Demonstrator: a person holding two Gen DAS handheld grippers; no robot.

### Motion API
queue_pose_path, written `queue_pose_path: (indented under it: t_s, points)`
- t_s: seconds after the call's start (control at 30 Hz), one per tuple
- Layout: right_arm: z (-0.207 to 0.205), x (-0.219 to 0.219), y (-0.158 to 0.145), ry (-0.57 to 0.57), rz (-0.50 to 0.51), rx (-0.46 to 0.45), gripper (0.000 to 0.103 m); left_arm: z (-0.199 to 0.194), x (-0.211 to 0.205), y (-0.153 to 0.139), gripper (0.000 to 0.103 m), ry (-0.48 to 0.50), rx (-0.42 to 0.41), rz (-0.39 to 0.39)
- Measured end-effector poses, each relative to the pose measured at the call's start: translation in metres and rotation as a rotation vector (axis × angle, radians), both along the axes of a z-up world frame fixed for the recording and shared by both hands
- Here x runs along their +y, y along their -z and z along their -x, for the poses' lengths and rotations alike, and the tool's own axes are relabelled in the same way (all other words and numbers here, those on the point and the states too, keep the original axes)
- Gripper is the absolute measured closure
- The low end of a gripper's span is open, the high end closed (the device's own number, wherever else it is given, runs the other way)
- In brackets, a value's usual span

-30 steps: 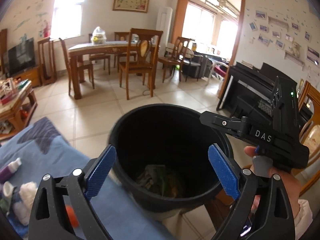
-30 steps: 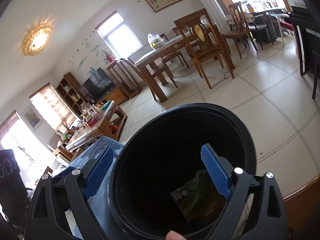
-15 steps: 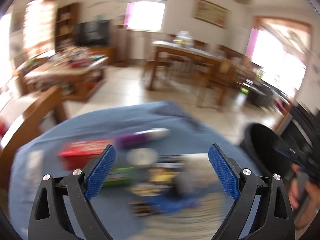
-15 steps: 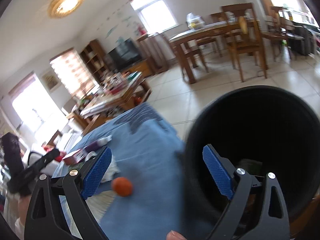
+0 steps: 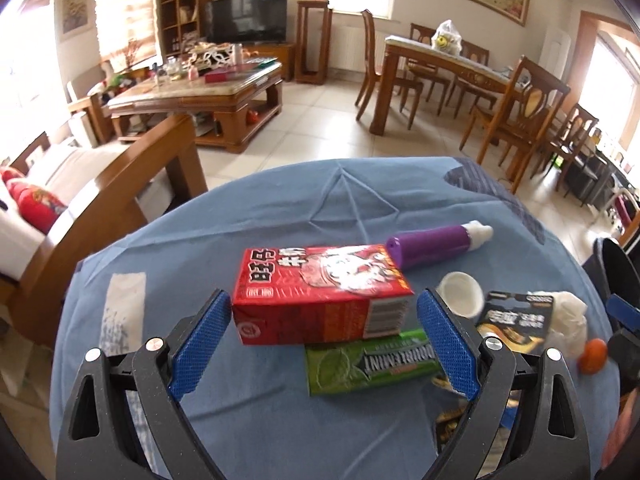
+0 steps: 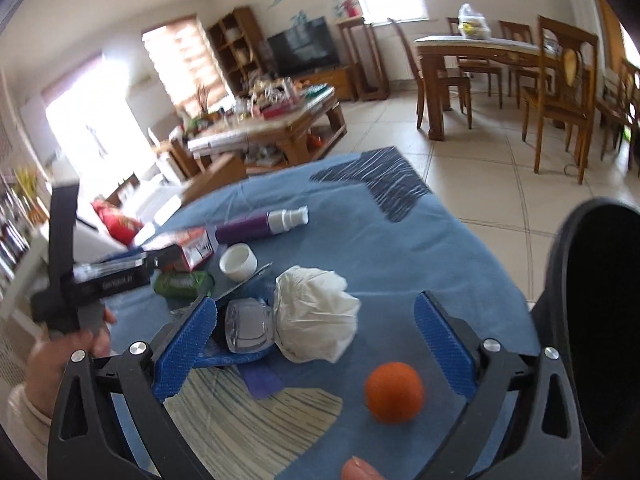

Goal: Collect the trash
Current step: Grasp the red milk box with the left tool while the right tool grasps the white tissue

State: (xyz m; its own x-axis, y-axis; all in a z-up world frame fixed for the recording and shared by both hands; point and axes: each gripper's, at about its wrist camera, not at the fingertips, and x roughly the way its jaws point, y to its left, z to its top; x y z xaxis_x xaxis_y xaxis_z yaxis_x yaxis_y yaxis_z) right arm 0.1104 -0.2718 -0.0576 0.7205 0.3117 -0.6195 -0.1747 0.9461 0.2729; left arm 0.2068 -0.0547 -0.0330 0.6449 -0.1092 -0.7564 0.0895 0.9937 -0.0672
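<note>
My left gripper (image 5: 324, 344) is open and empty, its jaws either side of a red milk carton (image 5: 320, 294) lying on a blue cloth. A green gum pack (image 5: 372, 362), a purple spray bottle (image 5: 434, 246), a white cap (image 5: 460, 294) and a black package (image 5: 514, 324) lie close by. My right gripper (image 6: 316, 346) is open and empty above a crumpled white tissue (image 6: 316, 318), a clear blister pack (image 6: 248, 326) and an orange ball (image 6: 394, 392). The black trash bin (image 6: 592, 320) stands at the right table edge.
The blue cloth (image 5: 280, 216) covers a round table. A wooden sofa arm (image 5: 120, 200) lies left, a cluttered coffee table (image 5: 200, 92) beyond. The dining table with chairs (image 5: 460, 68) stands far right on the tiled floor.
Both grippers have swung left, away from above the bin and over the table. The left one now frames the red carton. The right one now hovers over the tissue and ball.
</note>
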Motion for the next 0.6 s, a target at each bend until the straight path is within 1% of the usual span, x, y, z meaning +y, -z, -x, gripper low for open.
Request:
queue_pose_path:
  t_s: [0.1,0.13,0.2,0.23,0.3,0.33,0.4,0.43,0.47,0.5,0.6]
  points:
    - [-0.011,0.005,0.008,0.007,0.017,0.036,0.007,-0.004,0.005,0.010,0.011,0.006,0.012,0.038]
    - [-0.015,0.005,0.009,0.012,0.014,0.045,0.010,-0.005,0.007,0.012,0.012,0.000,0.015,0.052]
    - [-0.021,0.002,0.013,0.028,0.004,0.067,0.019,-0.009,0.012,0.017,0.013,-0.006,0.023,0.079]
    - [-0.023,0.001,0.015,0.035,0.000,0.075,0.021,-0.010,0.012,0.020,0.013,-0.010,0.023,0.081]
    - [-0.025,-0.002,0.019,0.043,0.006,0.095,0.030,-0.012,0.014,0.023,0.013,-0.014,0.021,0.091]
    - [-0.027,-0.002,0.022,0.042,0.014,0.109,0.034,-0.012,0.014,0.023,0.013,-0.015,0.019,0.095]
    - [-0.030,0.000,0.029,0.028,0.016,0.134,0.049,-0.011,0.014,0.024,0.014,-0.011,0.009,0.094]
    - [-0.030,0.001,0.029,0.025,0.029,0.126,0.049,-0.010,0.014,0.024,0.014,-0.012,0.004,0.093]
    - [-0.029,0.003,0.029,0.017,0.043,0.125,0.061,-0.010,0.014,0.024,0.014,-0.013,-0.003,0.091]
    - [-0.028,0.004,0.030,0.010,0.040,0.125,0.068,-0.009,0.014,0.023,0.014,-0.015,-0.009,0.092]
    - [-0.022,0.006,0.026,0.007,0.045,0.100,0.078,-0.006,0.015,0.019,0.014,-0.018,-0.033,0.107]
